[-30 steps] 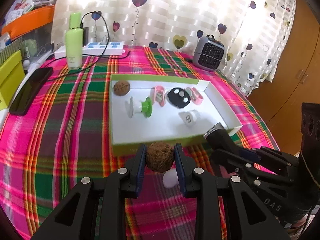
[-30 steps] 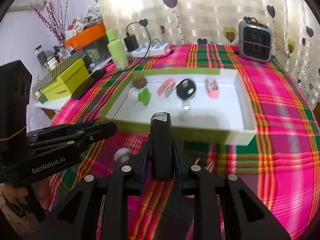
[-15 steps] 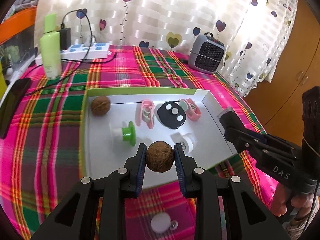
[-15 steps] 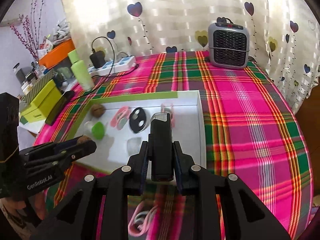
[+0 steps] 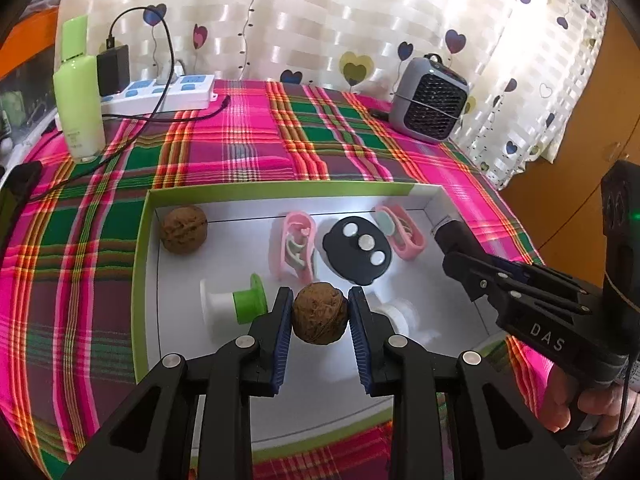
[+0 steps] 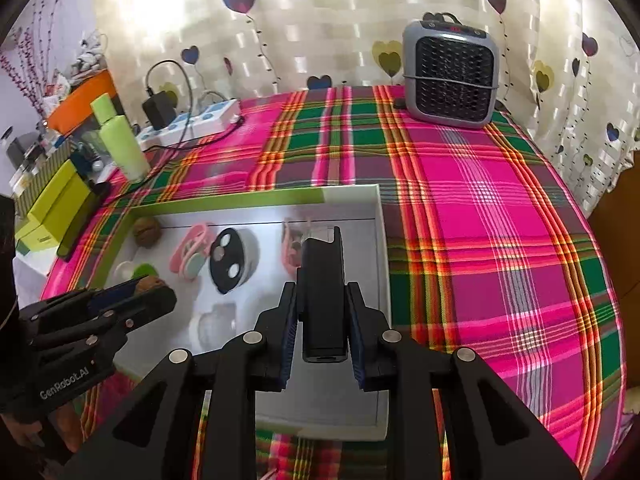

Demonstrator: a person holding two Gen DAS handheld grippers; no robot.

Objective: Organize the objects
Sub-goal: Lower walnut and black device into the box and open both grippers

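Both grippers are matte black plastic with triangular cut-outs behind the fingers and round silver screws at the joints. The left gripper [image 5: 320,312] carries ribbed blue pads [image 5: 283,344] inside its fingers, "GenRobot.AI" on its side. The right gripper [image 6: 322,320] reads "DAS"; bare skin wraps its handle.

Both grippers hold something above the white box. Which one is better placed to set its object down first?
Probably left. The left gripper holds the walnut over bare box floor near the other walnut; the right gripper holds its black device closer to the wall.

Walnut [image 5: 319,314] rough, wrinkled; tray [image 5: 141,248] smooth matt card; tablecloth [image 5: 256,140] woven plaid cloth.
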